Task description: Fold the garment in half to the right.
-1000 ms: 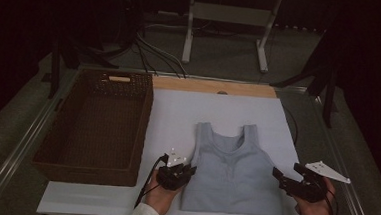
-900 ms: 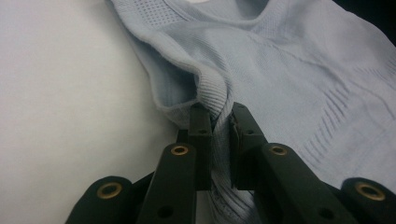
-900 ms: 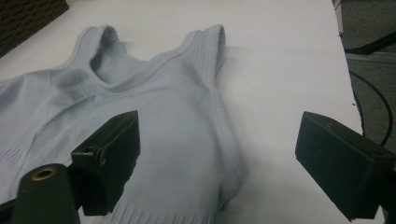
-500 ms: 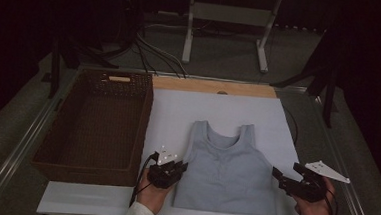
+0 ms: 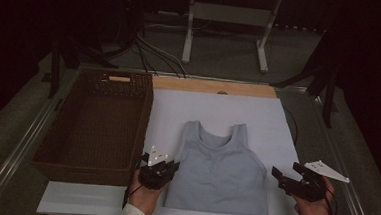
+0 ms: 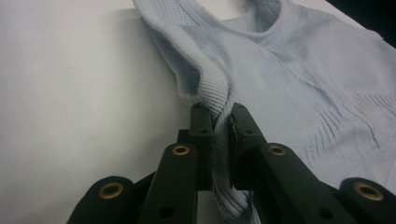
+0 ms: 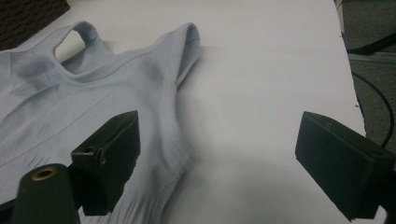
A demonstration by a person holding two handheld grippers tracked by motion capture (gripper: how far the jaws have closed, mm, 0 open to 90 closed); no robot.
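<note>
The left gripper (image 6: 218, 122) is clamped on the left side edge of the pale blue ribbed sleeveless top (image 5: 218, 172), with the fabric pinched and bunched between its jaws. The right gripper (image 5: 288, 174) has its jaws spread wide with nothing between them, just right of the top's right edge. The top lies flat at the near centre of the white table board (image 5: 218, 109). Bare board extends far of the straps. The brown wicker rectangular basket (image 5: 97, 127) borders the board's left edge.
</note>
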